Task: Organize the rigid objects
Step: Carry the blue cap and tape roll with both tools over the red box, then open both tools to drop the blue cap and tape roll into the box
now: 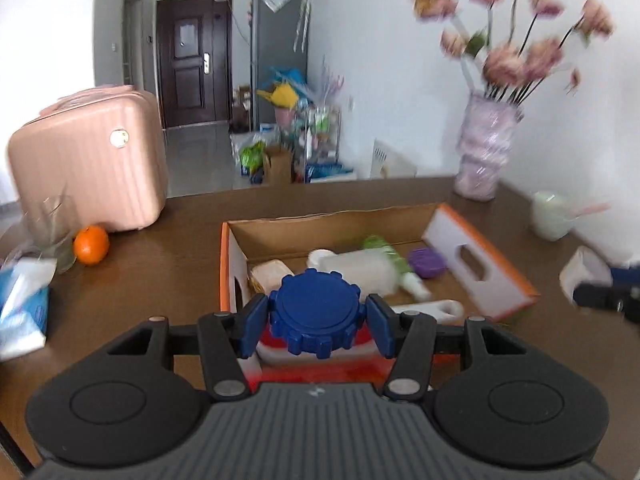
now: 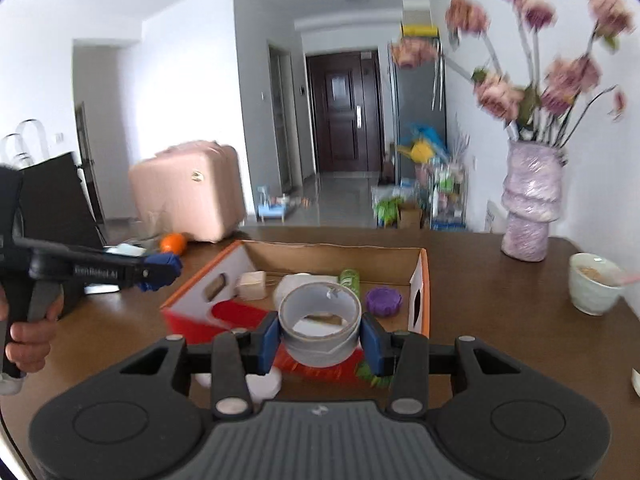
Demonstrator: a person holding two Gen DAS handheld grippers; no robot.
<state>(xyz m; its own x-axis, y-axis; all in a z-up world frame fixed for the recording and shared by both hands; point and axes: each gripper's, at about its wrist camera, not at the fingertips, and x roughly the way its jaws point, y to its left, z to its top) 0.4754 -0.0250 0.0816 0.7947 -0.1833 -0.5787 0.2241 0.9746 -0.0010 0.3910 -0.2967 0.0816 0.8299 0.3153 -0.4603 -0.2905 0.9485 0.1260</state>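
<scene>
Blue fingers of the left gripper [image 1: 316, 322] pinch a blue cap [image 1: 316, 314] and the right gripper [image 2: 320, 340] pinches a tape roll [image 2: 320, 322], both near the cardboard box [image 2: 340, 250], probably for dropping inside.

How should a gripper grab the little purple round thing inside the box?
The purple round lid lies flat on the floor of the cardboard box, near its right wall. Probably best to come straight down from above and pinch across its ridged rim, fingers running alongside that wall, since coming from the sides is blocked.
</scene>
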